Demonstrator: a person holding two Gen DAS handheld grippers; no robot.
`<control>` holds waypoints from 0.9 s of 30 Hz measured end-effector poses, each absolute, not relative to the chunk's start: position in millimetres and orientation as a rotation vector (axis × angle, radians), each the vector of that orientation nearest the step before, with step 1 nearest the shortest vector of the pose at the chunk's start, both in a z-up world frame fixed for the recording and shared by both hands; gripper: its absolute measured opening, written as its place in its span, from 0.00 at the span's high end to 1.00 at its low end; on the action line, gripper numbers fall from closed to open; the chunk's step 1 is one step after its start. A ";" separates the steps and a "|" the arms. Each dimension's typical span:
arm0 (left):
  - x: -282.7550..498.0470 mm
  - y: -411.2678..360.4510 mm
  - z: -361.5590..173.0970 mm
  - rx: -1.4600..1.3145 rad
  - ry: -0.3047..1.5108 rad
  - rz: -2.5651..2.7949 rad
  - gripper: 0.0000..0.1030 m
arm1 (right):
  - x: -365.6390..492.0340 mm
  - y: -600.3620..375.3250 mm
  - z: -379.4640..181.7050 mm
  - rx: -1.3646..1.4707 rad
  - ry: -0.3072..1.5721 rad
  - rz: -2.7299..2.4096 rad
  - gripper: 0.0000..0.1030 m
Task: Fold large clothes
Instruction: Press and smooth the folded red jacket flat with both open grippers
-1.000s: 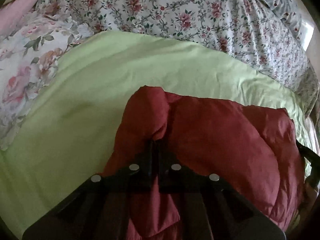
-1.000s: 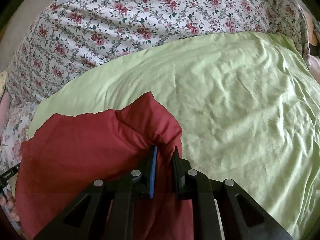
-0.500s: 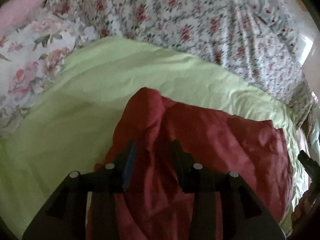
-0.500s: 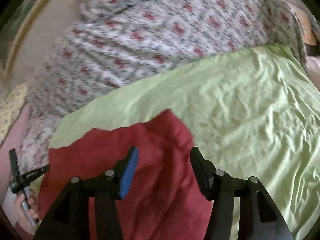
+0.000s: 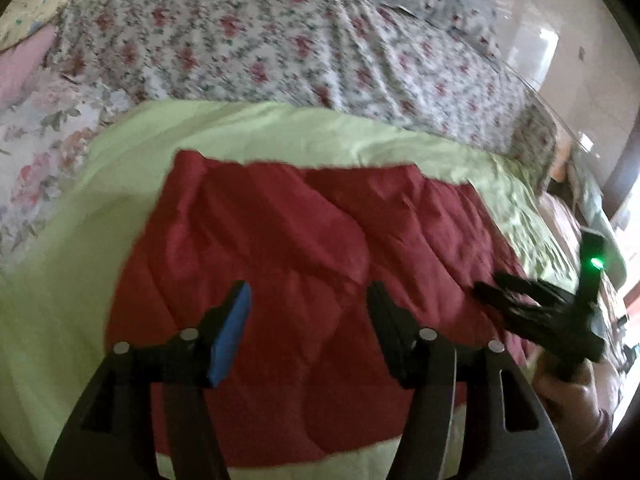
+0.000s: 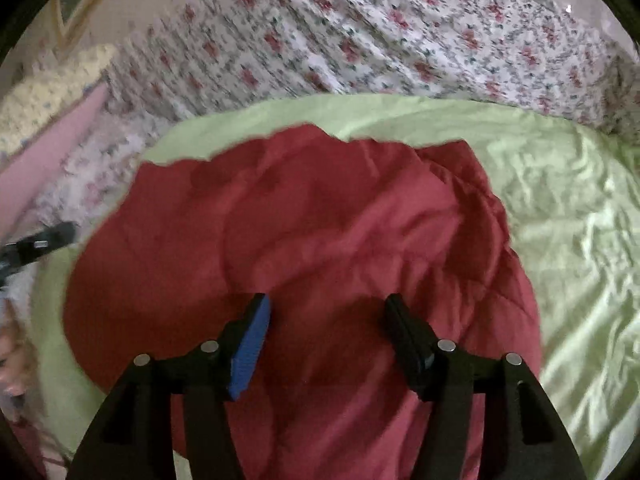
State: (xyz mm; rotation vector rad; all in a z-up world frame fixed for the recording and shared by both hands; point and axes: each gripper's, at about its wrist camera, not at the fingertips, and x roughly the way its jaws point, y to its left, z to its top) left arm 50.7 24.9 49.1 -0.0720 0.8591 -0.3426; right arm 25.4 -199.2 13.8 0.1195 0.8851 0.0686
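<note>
A dark red garment (image 5: 304, 240) lay spread on a light green sheet (image 5: 80, 248) that covered the near part of a bed, with a floral bedspread (image 5: 280, 40) showing beyond the sheet's far edge. In the left wrist view the left gripper (image 5: 308, 300) hung above the garment with its jaws apart and opening further; the red cloth filled the gap between the two fingers as seen from behind, but it lay flat below them and neither pad pressed on it. One of the fingers (image 5: 230, 332) carried a blue pad, and the other was plain black. The garment's far edge ran roughly straight across the sheet, well ahead of the fingertips, and its near edge showed under the gripper's frame with a strip of green below it. At the right of that view the right gripper (image 5: 520, 300) appeared as a blurred black shape over the garment's right side, with a green light on its body and a hand (image 5: 568, 392) gripping it from beneath. In the right wrist view the right gripper (image 6: 326, 312) likewise stood over the red garment (image 6: 320, 220), its jaws apart and still widening, nothing clamped; the cloth lay rumpled beneath and ahead of the fingertips, with folds rising toward its right edge, where the crumpled green sheet (image 6: 560, 220) began. At the left edge of that view a dark part of the left gripper (image 6: 36, 244) was visible, and pink and pale yellow bedding lay beyond it.
</note>
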 end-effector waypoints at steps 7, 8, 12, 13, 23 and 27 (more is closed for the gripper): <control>30.1 7.2 22.6 -0.076 0.938 -0.363 0.42 | 21.0 -214.7 -0.6 0.152 0.873 0.011 0.43; 29.8 4.3 18.3 -0.063 0.944 -0.357 0.42 | 21.4 -214.9 -1.5 0.155 0.870 0.006 0.43; 37.7 -3.1 1.9 -0.023 0.950 -0.317 0.42 | 24.2 -217.2 -2.6 0.176 0.866 0.001 0.43; 42.6 -3.2 -3.8 -0.021 0.958 -0.311 0.42 | 24.4 -217.8 -2.3 0.182 0.866 0.001 0.43; 61.2 -3.7 -27.6 -0.040 0.968 -0.280 0.42 | -15.0 -197.2 29.3 0.190 0.814 0.075 0.40; 60.9 -5.0 -28.5 -0.027 0.958 -0.273 0.42 | -19.8 -175.2 20.2 0.098 0.855 0.092 0.41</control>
